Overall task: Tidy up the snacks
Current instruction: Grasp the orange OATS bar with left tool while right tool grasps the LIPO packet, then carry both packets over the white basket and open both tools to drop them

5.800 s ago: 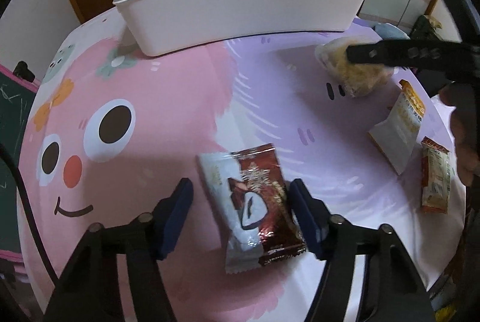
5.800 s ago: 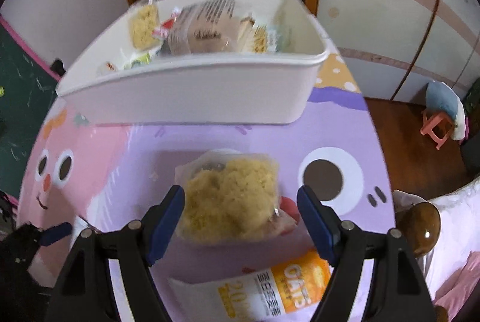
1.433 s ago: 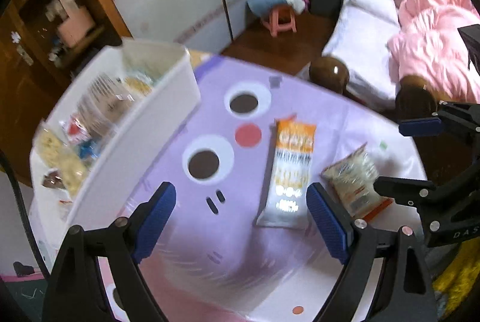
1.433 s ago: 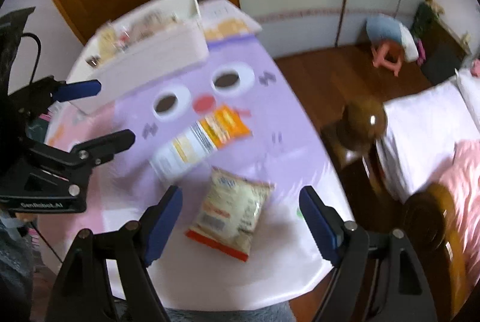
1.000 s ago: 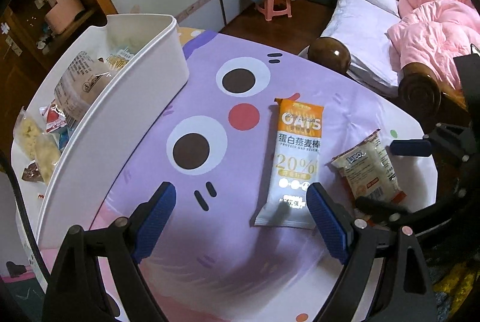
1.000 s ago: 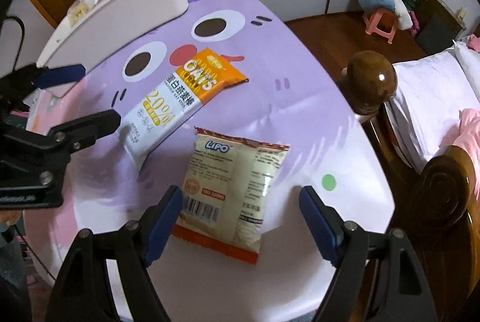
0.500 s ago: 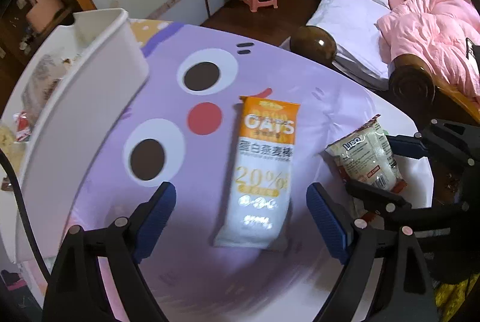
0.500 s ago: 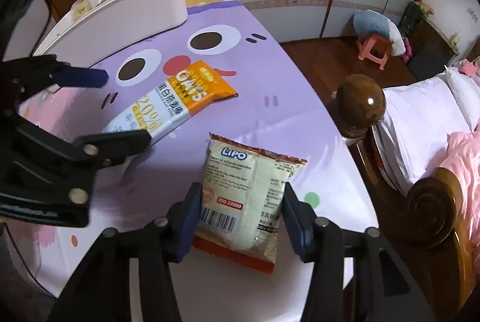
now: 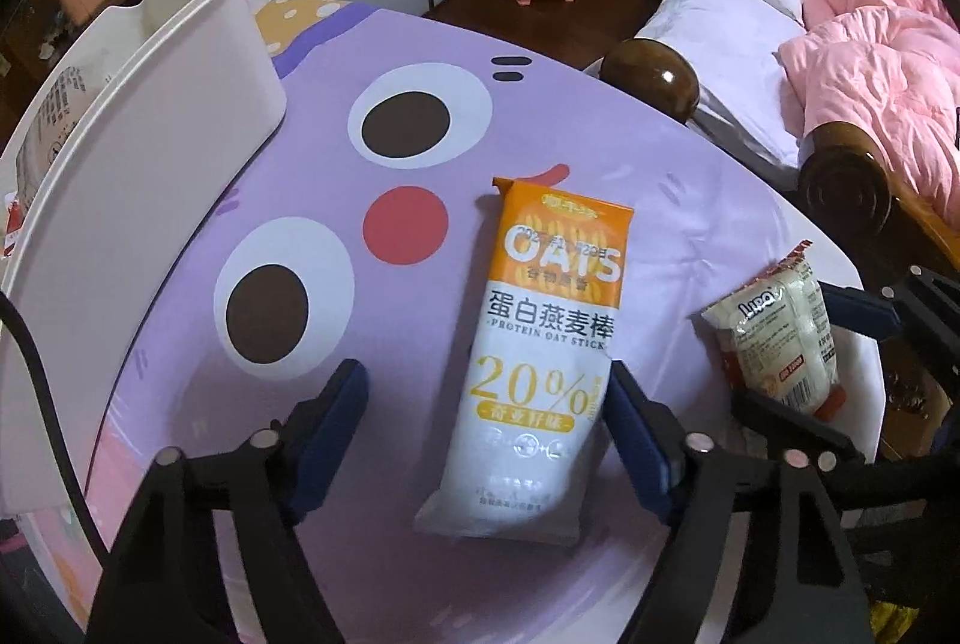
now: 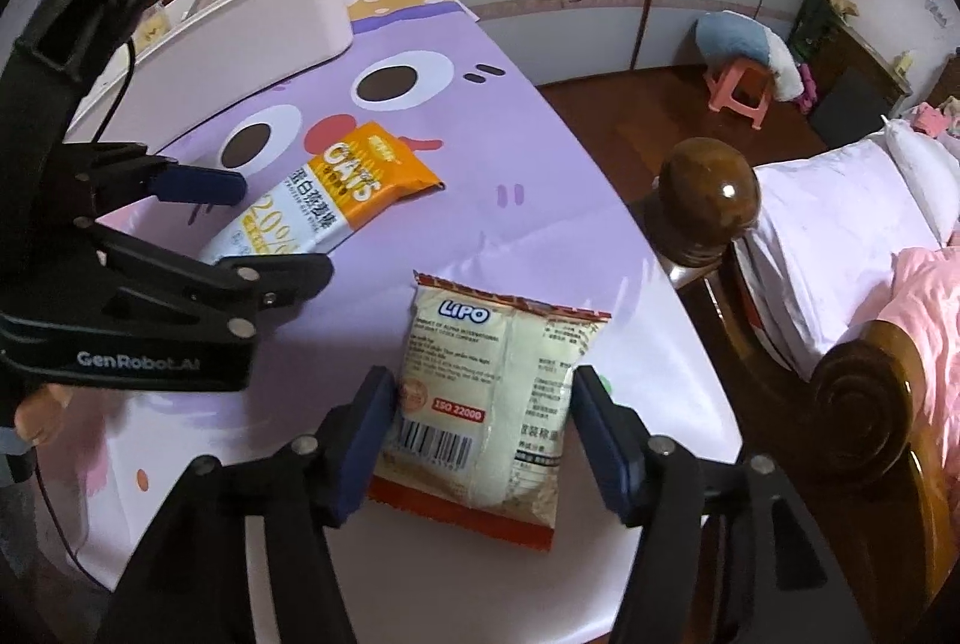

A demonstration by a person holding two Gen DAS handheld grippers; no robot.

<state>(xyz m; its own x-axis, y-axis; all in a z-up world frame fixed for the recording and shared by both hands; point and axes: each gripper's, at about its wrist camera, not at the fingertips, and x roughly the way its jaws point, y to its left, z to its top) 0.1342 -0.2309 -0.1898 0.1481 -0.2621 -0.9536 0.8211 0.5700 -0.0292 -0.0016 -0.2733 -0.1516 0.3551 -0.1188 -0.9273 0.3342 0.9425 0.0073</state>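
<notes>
An orange and white OATS protein bar packet (image 9: 540, 362) lies flat on the purple cartoon tablecloth. My left gripper (image 9: 486, 422) is open and low over the table, with the packet's lower half between its blue pads, nearer the right pad. A cream LIPO biscuit packet (image 10: 498, 386) lies near the table's front edge. My right gripper (image 10: 480, 434) has its blue pads against both sides of the packet, which still lies on the table. The OATS packet (image 10: 336, 200) and the left gripper (image 10: 240, 230) also show in the right wrist view. The LIPO packet (image 9: 780, 332) shows in the left wrist view.
A long white bin (image 9: 150, 116) holding several snacks stands at the far left of the table; it also shows in the right wrist view (image 10: 264, 14). The table's rounded edge is close to the LIPO packet. A wooden bed frame (image 10: 708, 200) with pink bedding stands just beyond.
Both grippers came away from the bin to the two packets. My left gripper lowered around the OATS packet. My right gripper narrowed and closed in on the LIPO packet.
</notes>
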